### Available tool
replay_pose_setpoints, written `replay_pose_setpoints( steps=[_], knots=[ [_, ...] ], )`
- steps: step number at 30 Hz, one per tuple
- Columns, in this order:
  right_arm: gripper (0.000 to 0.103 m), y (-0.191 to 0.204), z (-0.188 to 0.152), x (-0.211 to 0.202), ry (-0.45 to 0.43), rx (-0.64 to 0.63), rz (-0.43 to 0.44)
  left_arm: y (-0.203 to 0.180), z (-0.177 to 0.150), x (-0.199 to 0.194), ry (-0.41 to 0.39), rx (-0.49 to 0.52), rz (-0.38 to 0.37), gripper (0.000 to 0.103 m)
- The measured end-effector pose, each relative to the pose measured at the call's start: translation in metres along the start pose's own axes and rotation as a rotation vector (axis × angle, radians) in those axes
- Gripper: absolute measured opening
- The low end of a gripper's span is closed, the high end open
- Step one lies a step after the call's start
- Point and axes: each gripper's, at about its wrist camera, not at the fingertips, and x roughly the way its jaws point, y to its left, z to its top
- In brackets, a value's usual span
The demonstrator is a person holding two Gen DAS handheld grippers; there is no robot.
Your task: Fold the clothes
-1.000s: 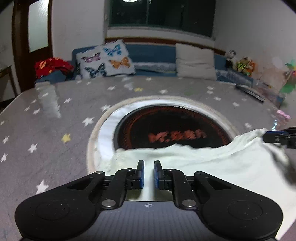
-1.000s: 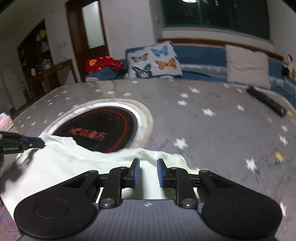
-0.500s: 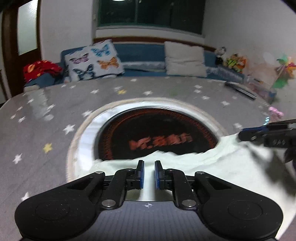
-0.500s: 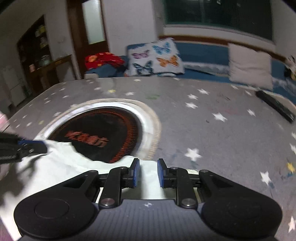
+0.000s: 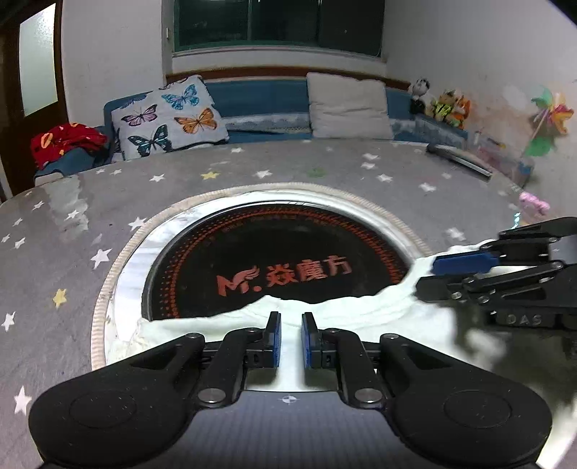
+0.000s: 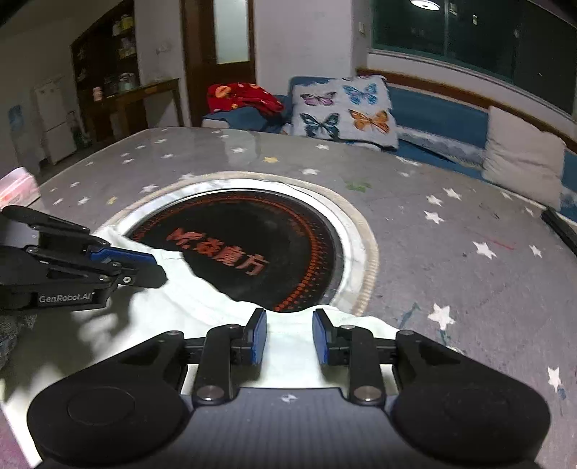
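Laying the pale garment [image 5: 360, 317] flat across the near table [image 5: 216, 187] edge, partly over the round hob [image 5: 281, 267]: left gripper [image 5: 287, 337] narrow, pinching its hem; right gripper [image 6: 289, 335] opening, cloth between jaws—release both together to avoid skewing the fold.

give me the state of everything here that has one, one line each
left gripper: nearly shut, pinching the cloth edge
right gripper: jaws opening, cloth between them
white cloth: lying on the table, far edge over the black disc
black disc: set in the table, near side covered
door: shut
ceiling light: on
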Motion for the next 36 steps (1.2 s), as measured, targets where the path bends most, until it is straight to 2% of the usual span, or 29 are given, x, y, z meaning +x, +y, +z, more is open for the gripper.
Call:
replay_pose_setpoints(
  steps=[6,9,13,17,21,25,32,36],
  knots=[
    [0.027,0.018,0.004,0.003,0.046,-0.072,0.089,-0.023,-0.024,-0.027,-0.017,0.053,-0.102,0.014],
    [0.027,0.028,0.004,0.014,0.063,-0.122,0.061,-0.035,-0.042,-0.031,0.002,0.091,-0.143,0.014],
    [0.03,0.039,0.007,0.023,0.039,-0.148,-0.015,-0.048,-0.054,-0.039,-0.03,0.149,-0.148,0.014],
    [0.03,0.035,0.012,0.021,0.028,-0.076,-0.013,-0.044,-0.056,-0.041,-0.03,0.114,-0.158,0.014],
    [0.029,0.048,0.012,0.013,0.008,-0.15,0.041,-0.039,-0.06,-0.044,-0.038,0.075,-0.17,0.015],
    [0.03,0.051,0.011,0.029,0.027,-0.146,0.015,-0.035,-0.062,-0.048,-0.039,0.053,-0.176,0.015],
    [0.03,0.025,0.014,0.009,-0.003,-0.032,-0.006,-0.012,-0.066,-0.059,-0.03,-0.002,-0.132,0.021],
    [0.03,0.001,0.003,0.002,0.022,0.037,-0.054,0.002,-0.071,-0.067,-0.032,-0.058,-0.123,0.021]
  ],
)
